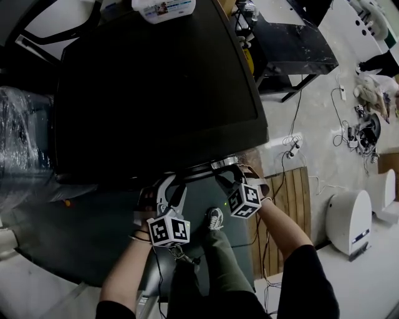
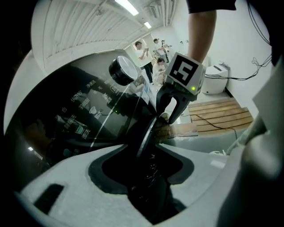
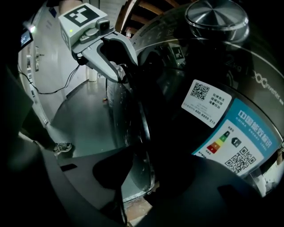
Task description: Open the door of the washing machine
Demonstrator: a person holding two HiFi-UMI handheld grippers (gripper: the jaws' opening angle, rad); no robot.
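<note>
I look down on the black washing machine (image 1: 156, 93), with its front edge toward me. The chrome rim of its round door (image 1: 221, 164) shows just under that edge. My left gripper (image 1: 171, 184) and right gripper (image 1: 225, 177) both reach to the door from either side. In the left gripper view the door rim (image 2: 148, 133) runs into the gap of my left gripper (image 2: 148, 164), jaws apart around it. The right gripper (image 2: 171, 108) straddles the same rim further on. In the right gripper view the rim (image 3: 144, 128) passes between the spread jaws of my right gripper (image 3: 133, 177), across from the left gripper (image 3: 117, 62).
A control dial (image 2: 122, 71) and stickers (image 3: 206, 104) sit on the front panel. A white container (image 1: 163, 9) stands on the machine. A wooden pallet (image 1: 293, 193), a power strip with cables (image 1: 290, 146) and white appliances (image 1: 349, 218) lie to the right; a plastic-wrapped bulk (image 1: 22, 143) sits to the left.
</note>
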